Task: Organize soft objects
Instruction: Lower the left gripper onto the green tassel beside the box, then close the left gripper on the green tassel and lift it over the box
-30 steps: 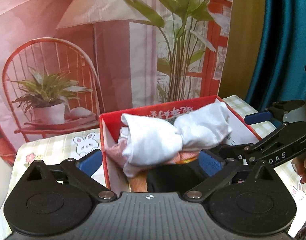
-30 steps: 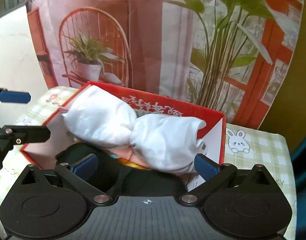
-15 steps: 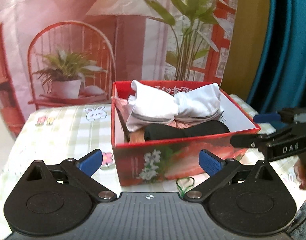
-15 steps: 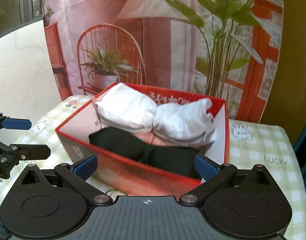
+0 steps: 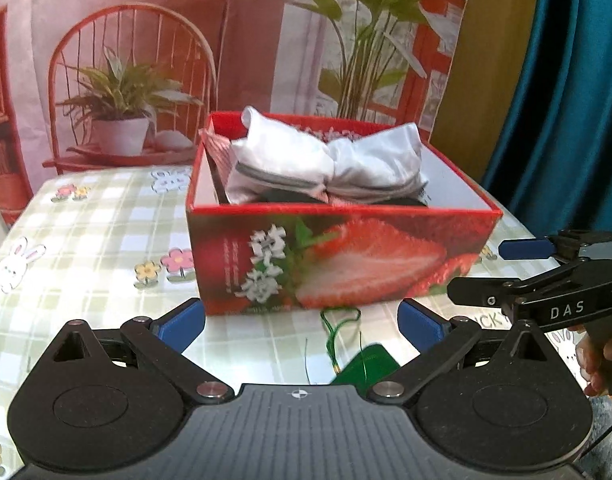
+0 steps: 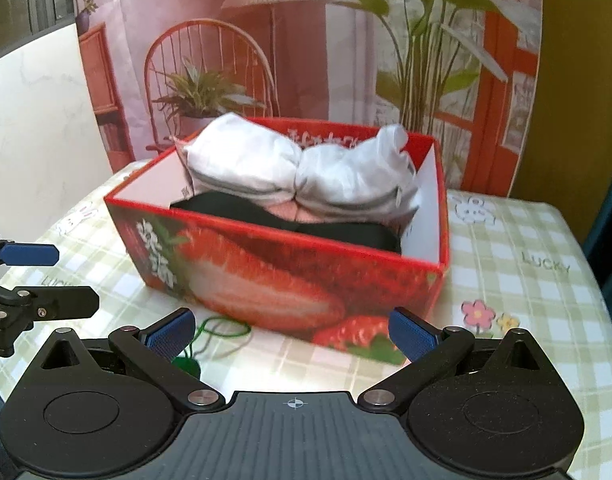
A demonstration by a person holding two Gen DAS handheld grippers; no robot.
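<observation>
A red strawberry-print box (image 5: 346, 264) (image 6: 289, 276) stands on the checked tablecloth. In it lies a white knotted sock bundle (image 5: 326, 164) (image 6: 301, 168) on top of a black bundle (image 6: 289, 220) and a pink one (image 6: 289, 211). My left gripper (image 5: 301, 324) is open and empty, low over the table in front of the box. My right gripper (image 6: 291, 334) is open and empty, in front of the box's right corner. The right gripper also shows in the left wrist view (image 5: 502, 272), and the left gripper in the right wrist view (image 6: 65, 276).
A green tag with a green string (image 5: 346, 340) (image 6: 209, 340) lies on the cloth just in front of the box. The table (image 5: 85, 240) has edges at left and right. A printed backdrop (image 5: 145, 60) stands behind; a blue curtain (image 5: 566, 100) hangs at the right.
Both grippers have pulled back and down from above the box to the table in front of it. The sock bundles stay in the box.
</observation>
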